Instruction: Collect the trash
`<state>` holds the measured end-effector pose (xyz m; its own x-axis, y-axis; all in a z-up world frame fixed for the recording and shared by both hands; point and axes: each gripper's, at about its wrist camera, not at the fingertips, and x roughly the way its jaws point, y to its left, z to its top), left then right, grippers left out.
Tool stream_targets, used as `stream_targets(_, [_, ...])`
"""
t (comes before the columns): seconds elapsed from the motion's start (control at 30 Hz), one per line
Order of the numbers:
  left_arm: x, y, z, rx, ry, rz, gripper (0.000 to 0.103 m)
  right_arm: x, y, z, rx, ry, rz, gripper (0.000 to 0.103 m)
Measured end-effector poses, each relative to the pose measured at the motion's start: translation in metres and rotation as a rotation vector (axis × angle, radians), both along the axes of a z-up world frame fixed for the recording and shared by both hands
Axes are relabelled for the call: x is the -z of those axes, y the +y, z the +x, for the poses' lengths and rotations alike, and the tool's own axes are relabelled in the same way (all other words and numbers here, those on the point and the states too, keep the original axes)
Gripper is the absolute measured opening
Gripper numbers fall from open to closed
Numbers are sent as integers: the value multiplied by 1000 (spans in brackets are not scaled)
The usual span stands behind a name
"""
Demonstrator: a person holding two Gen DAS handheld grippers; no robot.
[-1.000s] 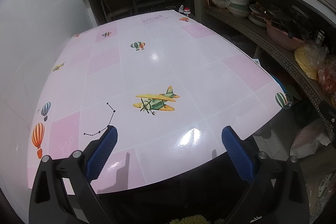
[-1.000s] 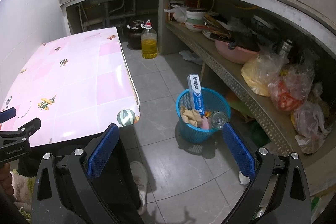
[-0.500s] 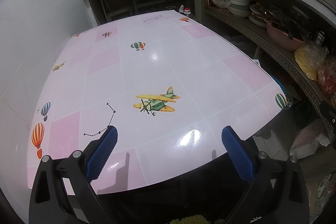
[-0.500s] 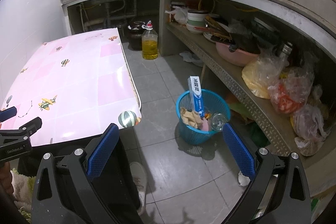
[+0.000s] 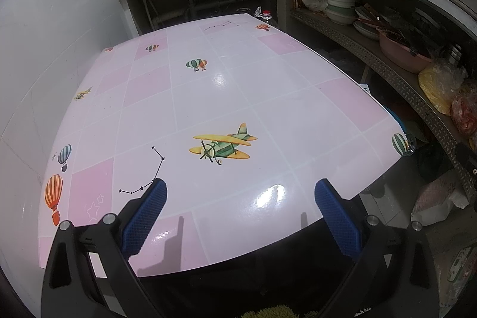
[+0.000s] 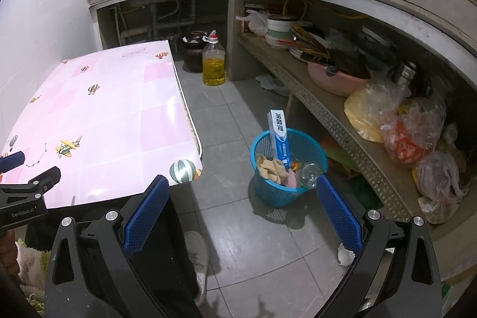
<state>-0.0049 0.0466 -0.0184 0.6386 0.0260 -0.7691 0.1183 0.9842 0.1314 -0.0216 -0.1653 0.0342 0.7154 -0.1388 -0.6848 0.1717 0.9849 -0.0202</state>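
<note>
- Holding my right gripper with its blue pads spread wide and nothing between them, raised over the floor and aimed at the bin; I judge this a stand-off pose, since there is nothing to drop.
- Left gripper: jaws likewise wide apart and empty, hovering at the near edge of the pink table, placed to survey the top for leftovers.
- Table top: bare apart from its printed aeroplane and balloons (glossy, with a lamp glare near the pads). I see no trash on it.
- Blue basket: stands on the grey floor tiles between the table corner and the shelf, within easy drop reach of the table, which I take as the reason for its spot.
- Basket contents: toothpaste box leaning upright and poking above the rim, crumpled tan paper, a clear round item (jar or bottle, cannot tell).
- White scrap: loose on the floor beside my right pad; possibly trash left to collect.
- Oil bottle: on the floor beyond, well apart, not trash in my judgement.
</note>
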Motion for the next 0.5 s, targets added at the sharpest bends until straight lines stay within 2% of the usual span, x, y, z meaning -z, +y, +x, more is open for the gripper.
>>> stream_targets(0.5, [0,1,1,1,2,1,97,-1,1,1,-1,-2,2,95])
